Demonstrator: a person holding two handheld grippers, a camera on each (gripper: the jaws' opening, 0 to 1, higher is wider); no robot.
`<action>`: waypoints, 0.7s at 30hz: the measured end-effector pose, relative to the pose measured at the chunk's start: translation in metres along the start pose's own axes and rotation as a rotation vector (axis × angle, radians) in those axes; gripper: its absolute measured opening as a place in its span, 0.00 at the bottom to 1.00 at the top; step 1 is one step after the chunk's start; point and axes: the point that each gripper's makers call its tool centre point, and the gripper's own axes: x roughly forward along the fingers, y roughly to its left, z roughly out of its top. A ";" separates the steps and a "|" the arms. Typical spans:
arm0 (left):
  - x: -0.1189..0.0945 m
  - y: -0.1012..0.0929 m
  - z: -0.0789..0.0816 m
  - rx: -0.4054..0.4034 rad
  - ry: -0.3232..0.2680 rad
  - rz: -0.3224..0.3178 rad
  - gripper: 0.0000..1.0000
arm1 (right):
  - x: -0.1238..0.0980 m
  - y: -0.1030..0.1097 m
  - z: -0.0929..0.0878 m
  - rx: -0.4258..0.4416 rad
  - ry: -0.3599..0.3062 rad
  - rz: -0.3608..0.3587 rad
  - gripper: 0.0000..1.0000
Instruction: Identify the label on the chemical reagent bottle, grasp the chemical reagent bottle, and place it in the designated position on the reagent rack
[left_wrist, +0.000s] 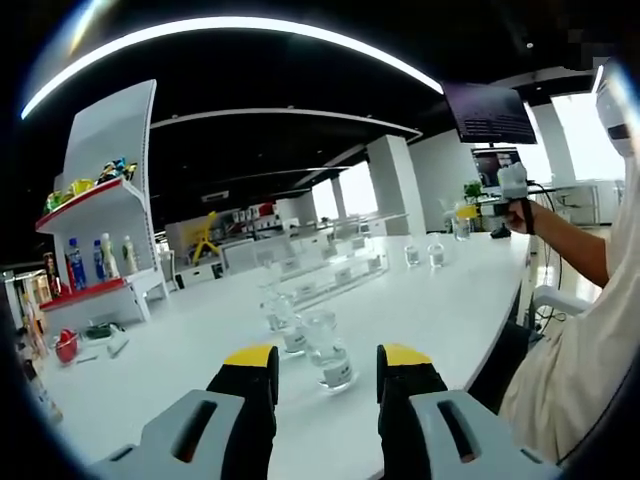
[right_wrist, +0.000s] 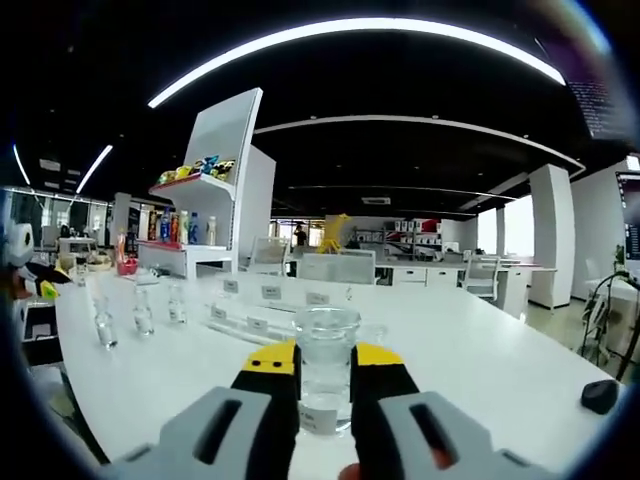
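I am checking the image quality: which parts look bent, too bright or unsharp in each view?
Left gripper view: the ceiling light strip bends into an arc, the windows are washed out, and the clear bottles look soft. Right gripper view: the light strip bends too; the label on the held bottle is unreadable.

obstr: bottles (left_wrist: 330, 355) ahead L jaws | rack (left_wrist: 330, 270) behind | tabletop (left_wrist: 440, 310) R open

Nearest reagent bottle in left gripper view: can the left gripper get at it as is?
Probably yes. The left gripper is open, and the nearest bottle stands upright on the white table just ahead of the gap between its jaws, with nothing between. A second bottle stands close behind-left.
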 end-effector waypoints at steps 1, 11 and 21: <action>0.000 0.000 0.000 -0.001 0.001 0.000 0.39 | 0.000 0.001 0.002 -0.001 -0.002 0.000 0.18; -0.002 0.008 -0.001 -0.015 0.000 0.013 0.39 | 0.011 0.013 0.024 0.000 -0.032 0.027 0.18; -0.002 0.015 -0.003 -0.020 0.013 0.029 0.39 | 0.030 0.023 0.046 0.023 -0.059 0.066 0.18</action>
